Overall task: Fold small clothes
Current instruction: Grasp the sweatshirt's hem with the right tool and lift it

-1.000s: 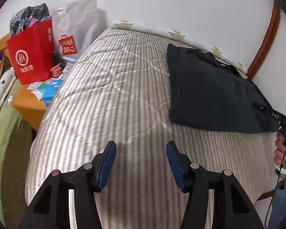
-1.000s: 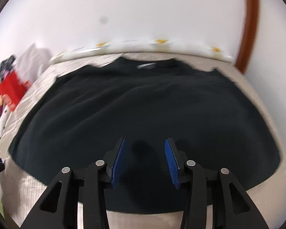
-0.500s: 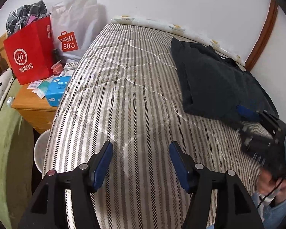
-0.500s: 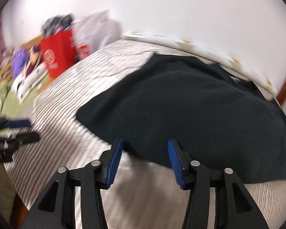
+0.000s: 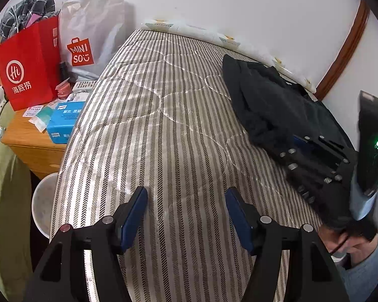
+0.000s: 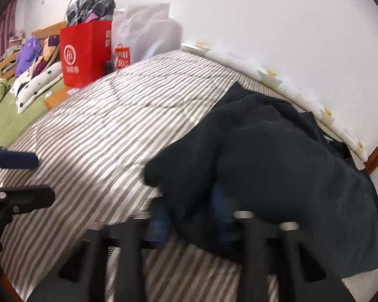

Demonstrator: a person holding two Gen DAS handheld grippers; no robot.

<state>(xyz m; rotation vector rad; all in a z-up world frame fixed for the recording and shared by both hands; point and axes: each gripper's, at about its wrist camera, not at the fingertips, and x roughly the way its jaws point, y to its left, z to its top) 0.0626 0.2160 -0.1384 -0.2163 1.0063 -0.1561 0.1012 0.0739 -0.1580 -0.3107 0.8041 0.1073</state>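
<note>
A black garment point(image 5: 272, 103) lies bunched on the right side of the striped mattress point(image 5: 163, 130); it also shows in the right wrist view point(image 6: 277, 161). My left gripper point(image 5: 186, 214) is open and empty above the bare mattress near its front edge. My right gripper point(image 6: 191, 216) has its blurred blue fingers pushed into the garment's near left corner, with cloth draped between and over them. Blur and cloth hide how far the jaws stand apart. The right gripper also shows at the garment's near edge in the left wrist view point(image 5: 312, 151).
A wooden bedside table point(image 5: 30, 138) left of the bed holds a red paper bag point(image 5: 27, 63), a white Miniso bag point(image 5: 90, 35) and a blue tissue box point(image 5: 63, 120). A white bucket point(image 5: 44, 203) stands below. A white wall runs behind the bed.
My right gripper swung left and drove into the garment's near left corner, which has bunched up. My left gripper drew back and sits lower over the bare mattress.
</note>
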